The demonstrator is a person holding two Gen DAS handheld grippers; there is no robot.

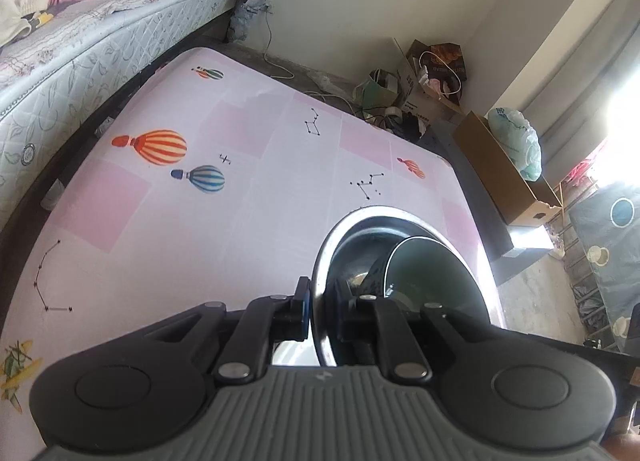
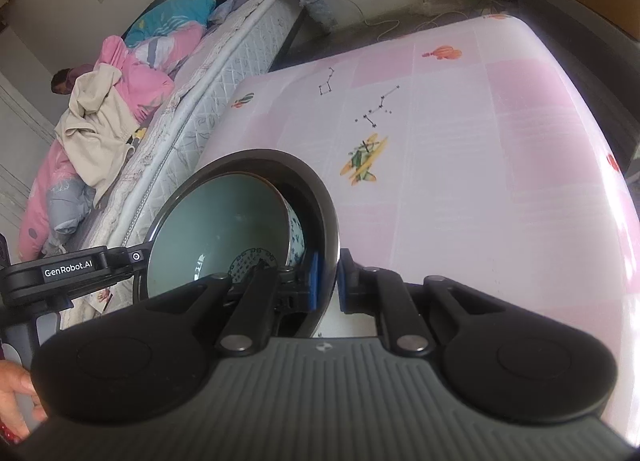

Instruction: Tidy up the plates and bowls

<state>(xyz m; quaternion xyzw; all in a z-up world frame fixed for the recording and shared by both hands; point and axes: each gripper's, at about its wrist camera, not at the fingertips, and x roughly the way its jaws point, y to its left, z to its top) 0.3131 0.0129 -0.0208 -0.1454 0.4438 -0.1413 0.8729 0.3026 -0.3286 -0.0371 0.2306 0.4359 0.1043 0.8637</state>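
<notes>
1. Nearest the left wrist camera, the left gripper [image 1: 318, 311] was clamped on the near rim of a metal bowl [image 1: 460, 237], one blue pad outside the wall and the other finger inside.
2. That steel bowl carried a smaller bowl [image 1: 432, 285] nested within it; from the right wrist view this inner one showed as a pale ceramic bowl [image 2: 224, 229] with blue patterning on its outside.
3. From the other side, the right gripper [image 2: 329, 283] was pinched on the metal bowl's rim [image 2: 320, 197], its blue pads pressing the thin wall from both faces.
4. Both grippers thus held the same stacked pair between them, and it seemed to be lifted clear of the pink tablecloth [image 1: 240, 201], tilted toward the cameras, though contact at its hidden underside could not be ruled out.
5. A person's hand [image 2: 16, 393] showed at the near left edge of the right wrist view, and the left gripper's body [image 2: 68, 273] reached in from that side.
6. By my reckoning the step in hand was carrying the nested bowls to their place, the stacking itself looking done.
7. The next move seemed to call for keeping both grips level with each other, so the loose inner bowl would not slide, then lowering the pair flat onto the cloth before either jaw let go.
8. A bed [image 1: 100, 41] lay along the far left, well apart from the bowls.
</notes>
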